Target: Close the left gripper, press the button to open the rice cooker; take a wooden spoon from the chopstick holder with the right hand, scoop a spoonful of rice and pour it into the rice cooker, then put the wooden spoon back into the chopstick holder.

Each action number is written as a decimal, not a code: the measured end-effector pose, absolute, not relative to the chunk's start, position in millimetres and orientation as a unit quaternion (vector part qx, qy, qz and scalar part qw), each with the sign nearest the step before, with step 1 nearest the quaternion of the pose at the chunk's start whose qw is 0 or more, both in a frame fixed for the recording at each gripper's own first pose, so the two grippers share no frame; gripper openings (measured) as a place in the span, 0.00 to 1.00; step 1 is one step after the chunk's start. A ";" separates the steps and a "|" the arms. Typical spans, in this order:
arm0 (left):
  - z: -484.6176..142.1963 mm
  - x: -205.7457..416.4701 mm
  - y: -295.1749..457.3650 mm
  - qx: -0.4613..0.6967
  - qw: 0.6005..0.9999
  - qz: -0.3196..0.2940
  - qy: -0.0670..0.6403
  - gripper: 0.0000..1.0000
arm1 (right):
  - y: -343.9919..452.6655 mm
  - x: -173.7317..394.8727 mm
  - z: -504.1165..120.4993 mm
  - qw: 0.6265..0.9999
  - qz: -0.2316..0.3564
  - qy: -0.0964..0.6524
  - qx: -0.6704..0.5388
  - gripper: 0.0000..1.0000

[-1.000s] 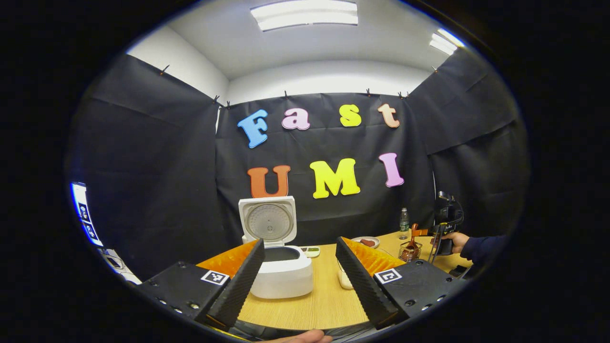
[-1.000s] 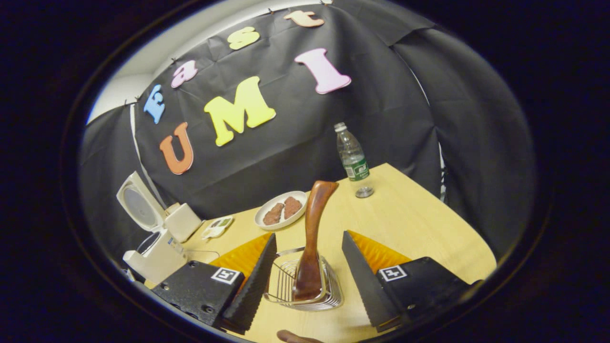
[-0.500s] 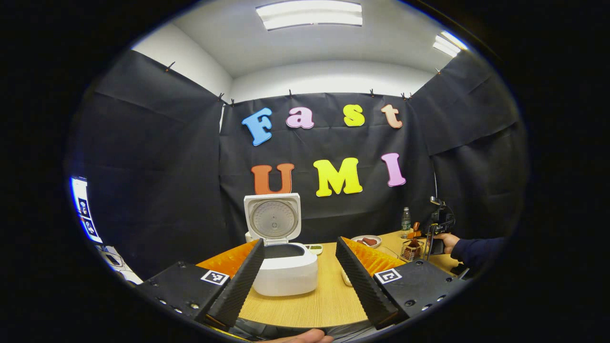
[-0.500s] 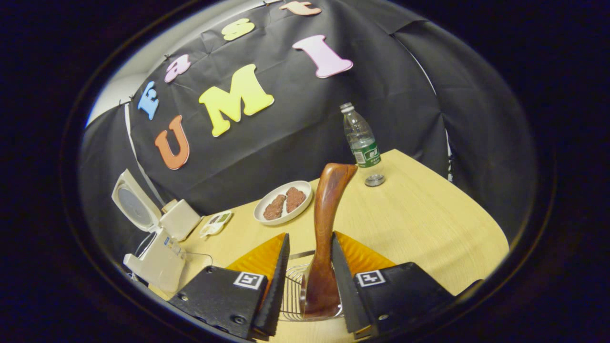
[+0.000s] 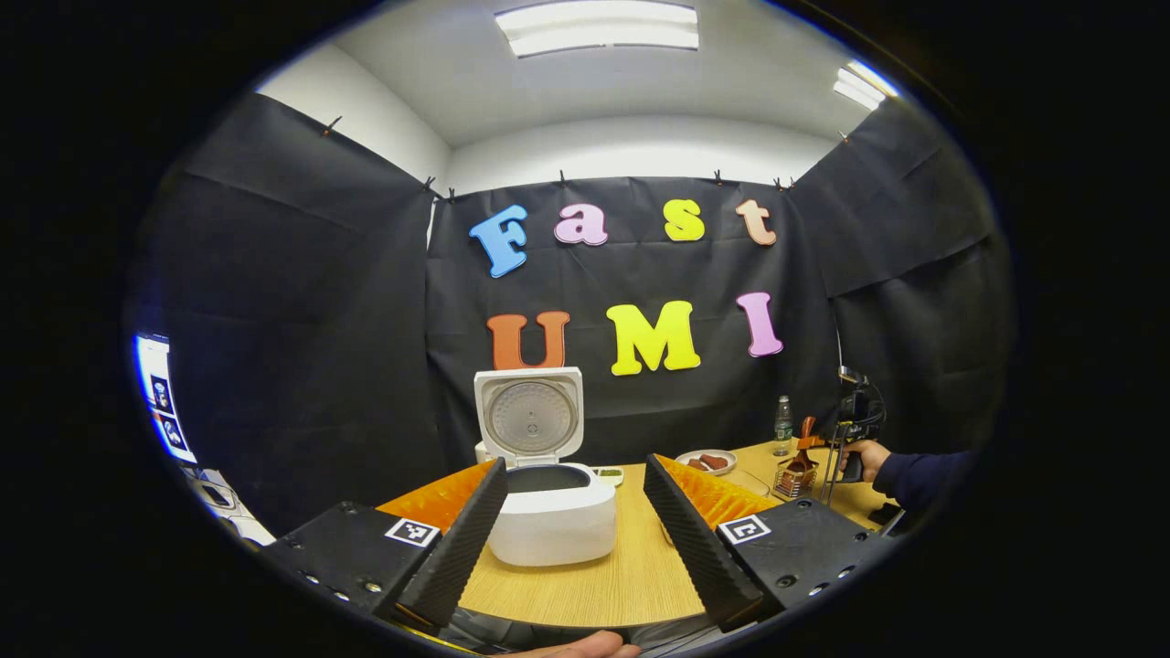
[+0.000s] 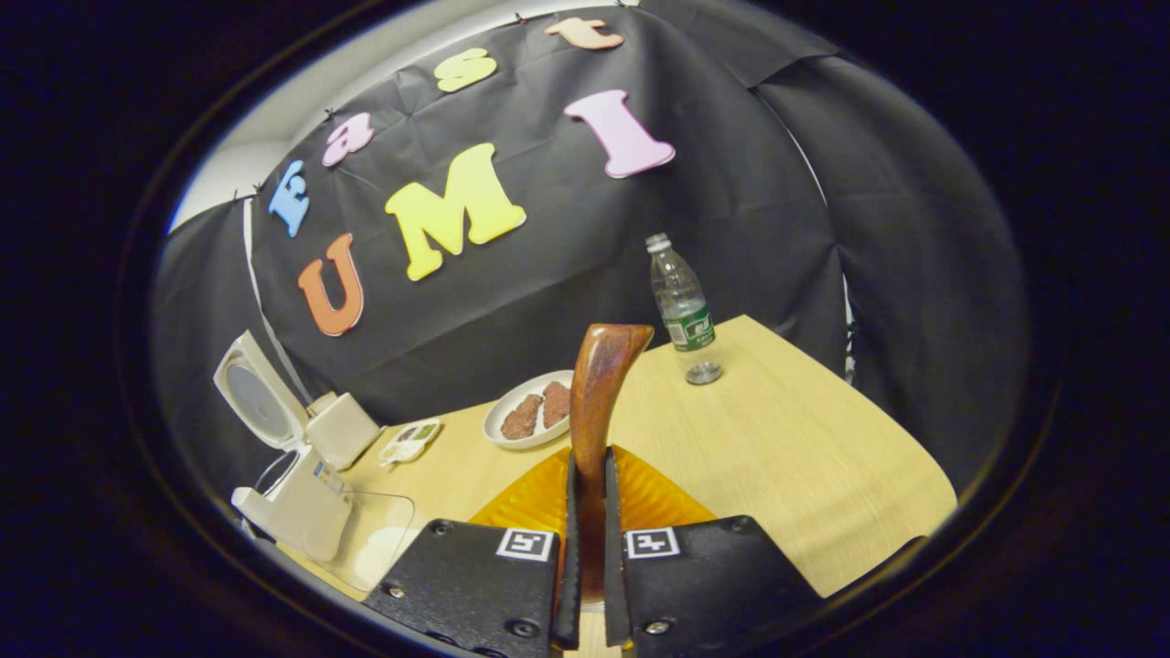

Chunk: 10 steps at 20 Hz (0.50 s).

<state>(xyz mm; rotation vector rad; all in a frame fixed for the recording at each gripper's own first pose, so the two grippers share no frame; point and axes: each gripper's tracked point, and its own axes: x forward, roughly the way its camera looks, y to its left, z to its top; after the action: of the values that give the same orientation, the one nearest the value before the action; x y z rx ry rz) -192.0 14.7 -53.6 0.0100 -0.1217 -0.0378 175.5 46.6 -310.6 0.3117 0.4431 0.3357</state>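
Table runs cooker-left, holder-right. Rice cooker sits lid-up just ahead of the left gripper, whose jaws are spread with nothing between them. Seen from the right gripper view, the cooker lies well off to the left and farther out, a clear container just beside it. Right gripper is clamped on the wooden spoon, both fingers pressing its handle. Spoon's long axis runs straight out along the fingers, near upright, over the chopstick holder. Next move probably a lift along that axis, then a leftward swing. The right hand is the one for it.
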 end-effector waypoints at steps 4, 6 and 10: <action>-53.8 -194.9 12.8 0.004 0.998 -0.022 -0.063 0.95 | 43.3 168.5 -276.3 0.964 0.152 0.182 0.123 0.15; -54.1 -195.4 11.9 0.001 0.998 -0.024 -0.063 0.95 | 47.6 162.6 -255.9 0.970 0.150 0.161 0.103 0.15; -56.1 -196.4 11.1 -0.001 0.998 -0.025 -0.062 0.95 | 65.0 145.0 -224.7 0.976 0.155 0.129 0.079 0.14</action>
<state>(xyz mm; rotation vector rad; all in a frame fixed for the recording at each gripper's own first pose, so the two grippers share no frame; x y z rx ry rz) -196.4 11.1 -56.1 -0.0025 -0.1248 -0.0500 145.0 65.0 -224.7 0.1591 0.2593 0.3134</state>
